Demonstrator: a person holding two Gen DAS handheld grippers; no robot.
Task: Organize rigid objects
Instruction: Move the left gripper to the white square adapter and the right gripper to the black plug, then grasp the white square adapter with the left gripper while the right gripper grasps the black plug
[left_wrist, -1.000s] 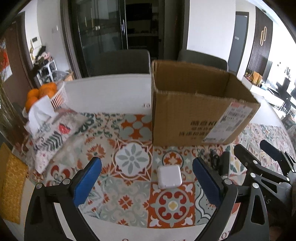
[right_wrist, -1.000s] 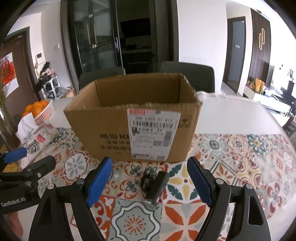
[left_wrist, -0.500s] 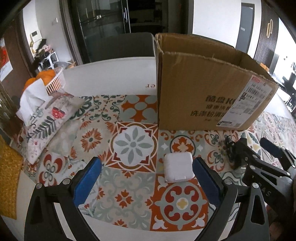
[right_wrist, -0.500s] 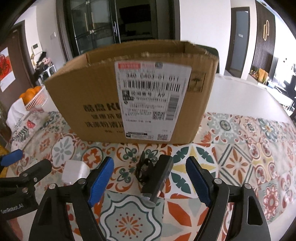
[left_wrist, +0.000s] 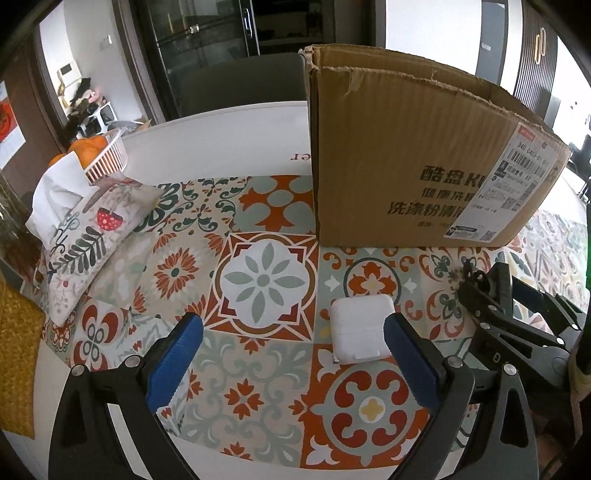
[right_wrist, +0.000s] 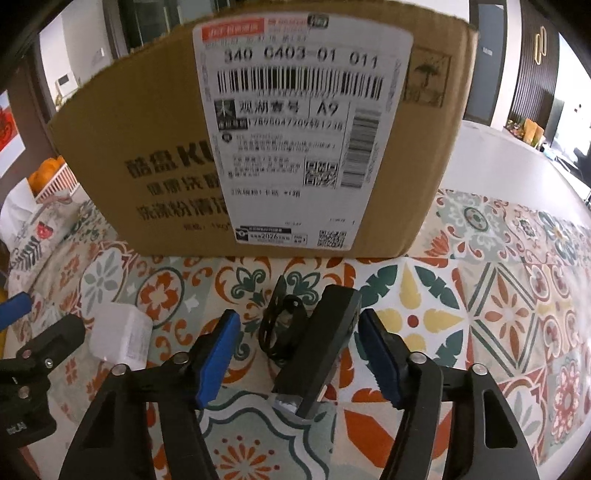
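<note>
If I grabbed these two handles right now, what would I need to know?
Left claw: open, holding nothing, the white charger just ahead by its right finger.
Right claw: open around the black clip, not yet gripping it.
Both things lie on the patterned mat in front of the cardboard box.
Done: nothing seen packed.
Left: probably close on each thing, lift it and drop it into the box.

Daylight came in from the right, where both views washed out to white, and the room was bright. Fisheye bending curved the edges into dark corners. The shipping label (right_wrist: 295, 140) on the cardboard box (right_wrist: 155, 155) looked slightly blurred.
</note>
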